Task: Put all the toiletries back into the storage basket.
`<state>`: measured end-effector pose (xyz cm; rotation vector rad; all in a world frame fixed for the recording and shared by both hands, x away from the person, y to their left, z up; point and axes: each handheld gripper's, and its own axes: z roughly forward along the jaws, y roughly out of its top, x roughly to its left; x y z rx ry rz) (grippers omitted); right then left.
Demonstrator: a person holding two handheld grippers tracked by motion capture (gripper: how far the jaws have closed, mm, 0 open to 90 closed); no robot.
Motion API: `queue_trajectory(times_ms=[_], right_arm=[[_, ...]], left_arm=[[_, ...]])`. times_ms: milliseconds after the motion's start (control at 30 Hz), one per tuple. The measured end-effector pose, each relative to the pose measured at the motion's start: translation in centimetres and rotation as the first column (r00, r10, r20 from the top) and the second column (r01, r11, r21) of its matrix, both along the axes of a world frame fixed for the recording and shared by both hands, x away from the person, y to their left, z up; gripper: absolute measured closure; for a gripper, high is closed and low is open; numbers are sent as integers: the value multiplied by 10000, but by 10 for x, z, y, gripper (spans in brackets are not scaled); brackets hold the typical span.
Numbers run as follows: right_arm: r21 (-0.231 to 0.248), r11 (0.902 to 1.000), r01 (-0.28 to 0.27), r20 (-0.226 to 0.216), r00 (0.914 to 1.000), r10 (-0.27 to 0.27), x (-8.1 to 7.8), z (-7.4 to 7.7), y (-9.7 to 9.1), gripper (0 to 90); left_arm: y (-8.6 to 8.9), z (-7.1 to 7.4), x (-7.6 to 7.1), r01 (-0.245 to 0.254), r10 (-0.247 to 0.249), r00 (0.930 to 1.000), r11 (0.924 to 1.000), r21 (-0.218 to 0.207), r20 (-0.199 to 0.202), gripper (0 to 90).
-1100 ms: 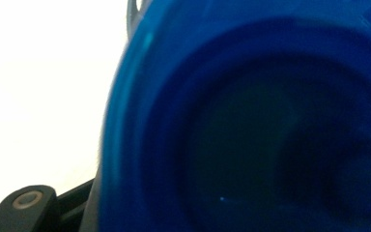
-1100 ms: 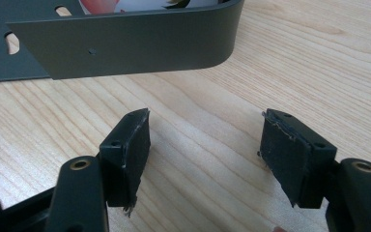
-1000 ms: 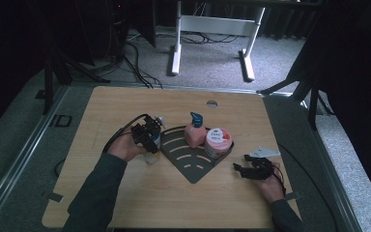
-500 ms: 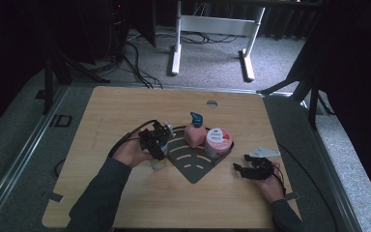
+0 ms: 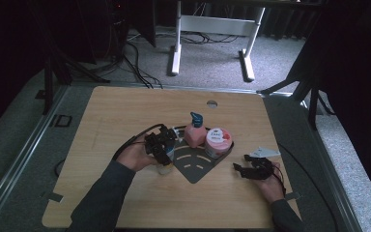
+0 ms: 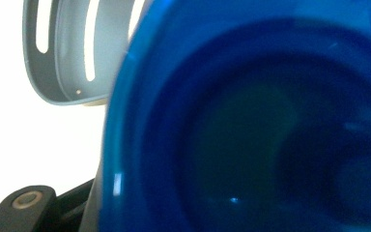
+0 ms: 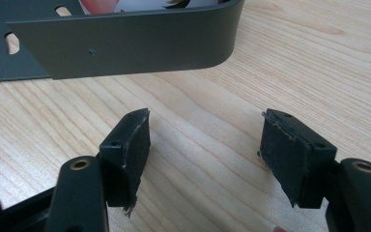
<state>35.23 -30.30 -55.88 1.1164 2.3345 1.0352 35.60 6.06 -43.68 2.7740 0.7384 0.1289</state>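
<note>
High view: left gripper (image 5: 162, 147) squeezes the blue-capped jar (image 5: 165, 164) between its jaws; right gripper (image 5: 251, 169) sits wide open, well apart.

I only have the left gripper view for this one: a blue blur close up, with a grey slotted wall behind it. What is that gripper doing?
Observer: In the high view the left gripper holds a blue-topped container at the left edge of a dark slotted tray.
Operator: Anything in the tray?
Observer: A pink pump bottle and a round jar stand side by side at its back.
Operator: And the other gripper?
Observer: The right gripper sits low over the table, right of the tray, its jaws open with nothing between them.
</note>
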Motion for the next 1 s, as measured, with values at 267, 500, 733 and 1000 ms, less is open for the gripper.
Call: queue_trajectory(times_ms=[267,500,733,1000], right_arm=[[-3,10000,-2,-5,10000,2,0,0,0,346],[0,10000,-6,-2,10000,6,0,0,0,346],[0,10000,-6,-2,10000,6,0,0,0,345],[-5,10000,-17,-4,10000,17,0,0,0,343]], left_arm=[[-8,2,-5,328,-330,9994,9992,-215,-88,557],[-19,1,-7,616,-623,9979,9976,-314,-191,557],[-28,2,-7,831,-842,9963,9952,-508,-189,556],[-40,5,-6,970,-982,9951,9927,-718,-129,557]])
